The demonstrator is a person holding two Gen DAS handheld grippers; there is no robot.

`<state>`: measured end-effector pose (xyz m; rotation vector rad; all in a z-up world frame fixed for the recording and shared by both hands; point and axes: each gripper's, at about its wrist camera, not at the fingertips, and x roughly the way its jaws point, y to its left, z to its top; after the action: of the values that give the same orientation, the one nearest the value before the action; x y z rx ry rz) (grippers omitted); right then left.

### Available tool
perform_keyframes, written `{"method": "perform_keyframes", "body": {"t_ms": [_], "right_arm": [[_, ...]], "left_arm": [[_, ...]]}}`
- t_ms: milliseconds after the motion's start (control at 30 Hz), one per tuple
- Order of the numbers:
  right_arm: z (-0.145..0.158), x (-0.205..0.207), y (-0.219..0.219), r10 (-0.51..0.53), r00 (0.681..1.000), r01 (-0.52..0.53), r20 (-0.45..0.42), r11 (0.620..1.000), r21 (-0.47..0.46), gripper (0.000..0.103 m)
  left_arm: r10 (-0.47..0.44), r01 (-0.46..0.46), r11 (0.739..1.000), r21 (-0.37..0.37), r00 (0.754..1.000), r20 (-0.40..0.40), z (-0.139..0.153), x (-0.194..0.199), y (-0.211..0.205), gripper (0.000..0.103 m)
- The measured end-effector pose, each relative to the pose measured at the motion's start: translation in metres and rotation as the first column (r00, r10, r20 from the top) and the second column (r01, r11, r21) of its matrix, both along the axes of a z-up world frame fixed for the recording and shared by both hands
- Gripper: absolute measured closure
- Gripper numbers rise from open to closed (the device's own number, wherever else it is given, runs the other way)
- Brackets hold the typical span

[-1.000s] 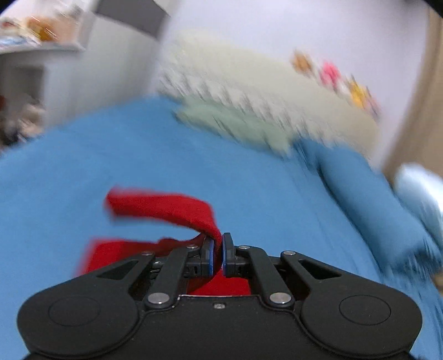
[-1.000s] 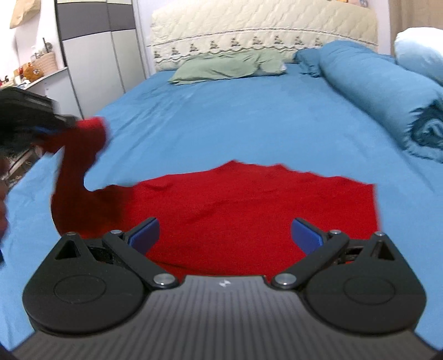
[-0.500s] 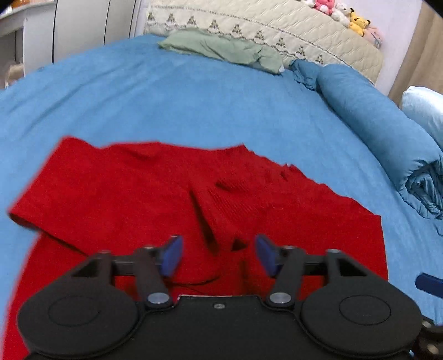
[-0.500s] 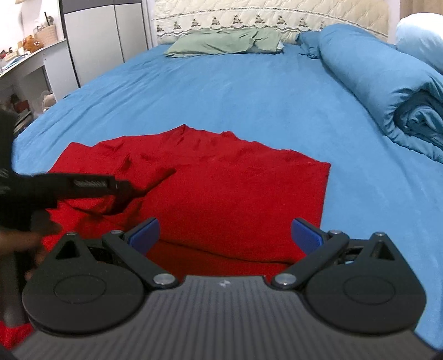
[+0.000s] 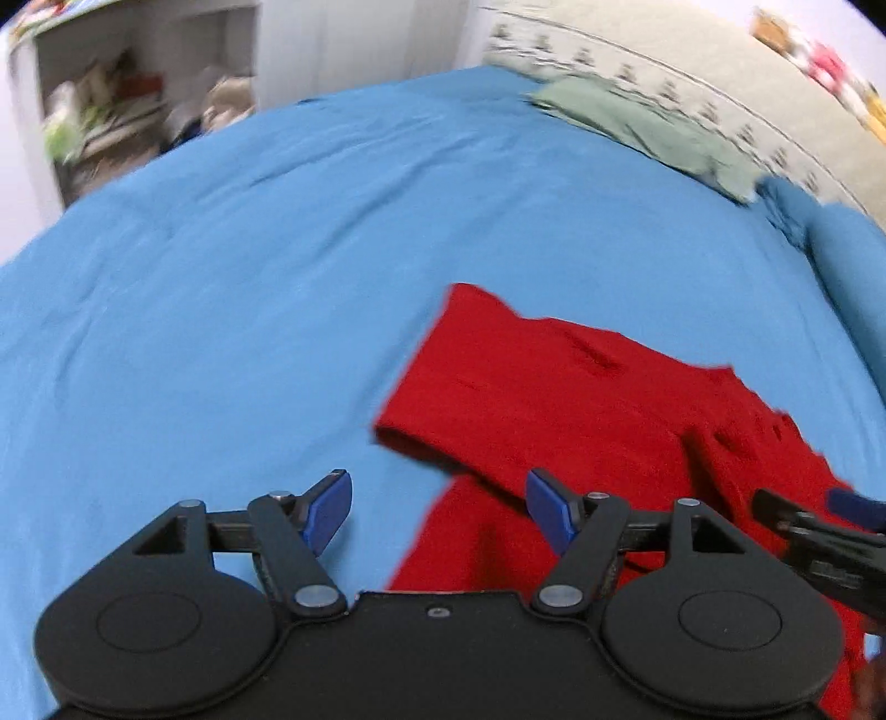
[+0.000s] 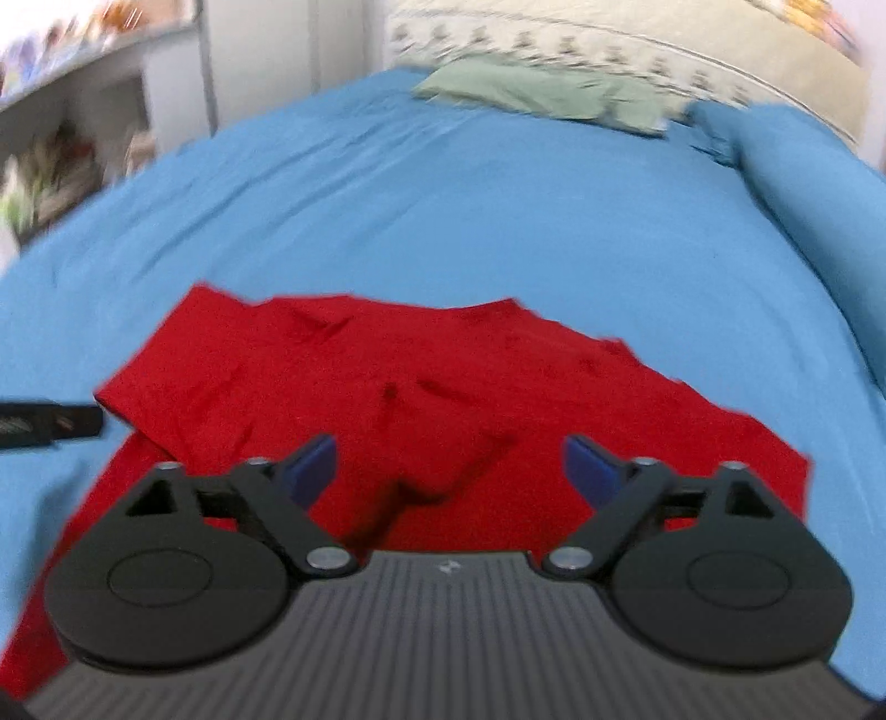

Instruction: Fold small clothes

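A red garment (image 5: 609, 421) lies on the blue bed sheet (image 5: 221, 310), its left sleeve folded in over the body. My left gripper (image 5: 437, 512) hovers over the garment's left edge, jaws opening, nothing pressed between them. In the right wrist view the same red garment (image 6: 443, 399) spreads below my right gripper (image 6: 448, 471), whose jaws are closing but still wide, with cloth beneath and none pinched. The right gripper's tip (image 5: 819, 526) shows at the right edge of the left view; the left gripper's tip (image 6: 50, 423) shows at the left edge of the right view.
A green pillow (image 6: 542, 94) lies by the quilted headboard (image 6: 637, 44). A rolled blue duvet (image 6: 814, 183) runs along the right side of the bed. Shelves and a cupboard (image 5: 127, 99) stand beyond the left edge. Bare sheet stretches behind and left of the garment.
My left gripper let go of the red sleeve, which now lies folded over the body, and swung left toward the garment's edge. My right gripper's jaws have narrowed and it moved over the garment.
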<state>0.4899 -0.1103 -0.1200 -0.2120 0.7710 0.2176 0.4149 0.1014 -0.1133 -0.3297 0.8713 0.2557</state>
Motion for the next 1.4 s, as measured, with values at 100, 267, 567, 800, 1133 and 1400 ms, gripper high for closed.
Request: {"method": "perform_keyframes", "body": {"t_ms": [100,267,567,800,1133,1400], "right_arm": [[-0.021,0.02,0.027,0.049,0.999,-0.05,-0.021,0.995,-0.084,0.03],[-0.043,0.035,0.039,0.055,0.997,-0.064,-0.059,0.984,-0.168,0.081],[-0.027,-0.009,-0.041,-0.256,0.966,0.259,-0.045,0.959,0.11,0.072],[-0.061,-0.011,-0.066,-0.379,0.91,0.416,-0.171,0.836,0.358,0.049],[-0.024,0.003,-0.075,-0.403,0.903,0.423,-0.15,0.775,0.469,0.081],[0.044,0.007,-0.107,-0.417,0.908,0.337,0.026,0.767,0.546,0.082]], "left_arm": [[-0.001,0.0,1.0,-0.015,1.0,-0.011,-0.002,0.001,0.014,0.029],[-0.022,0.022,0.999,-0.029,1.0,-0.013,-0.005,0.001,0.024,0.029],[-0.063,0.062,0.995,-0.073,0.998,-0.002,-0.004,0.004,0.043,0.029],[-0.064,0.064,0.995,-0.079,0.998,0.004,-0.007,0.003,0.046,0.029],[-0.106,0.104,0.992,-0.067,0.994,-0.025,-0.013,-0.003,0.034,0.029],[-0.202,0.202,0.979,-0.015,0.979,-0.03,-0.027,0.011,0.0,0.029]]}}
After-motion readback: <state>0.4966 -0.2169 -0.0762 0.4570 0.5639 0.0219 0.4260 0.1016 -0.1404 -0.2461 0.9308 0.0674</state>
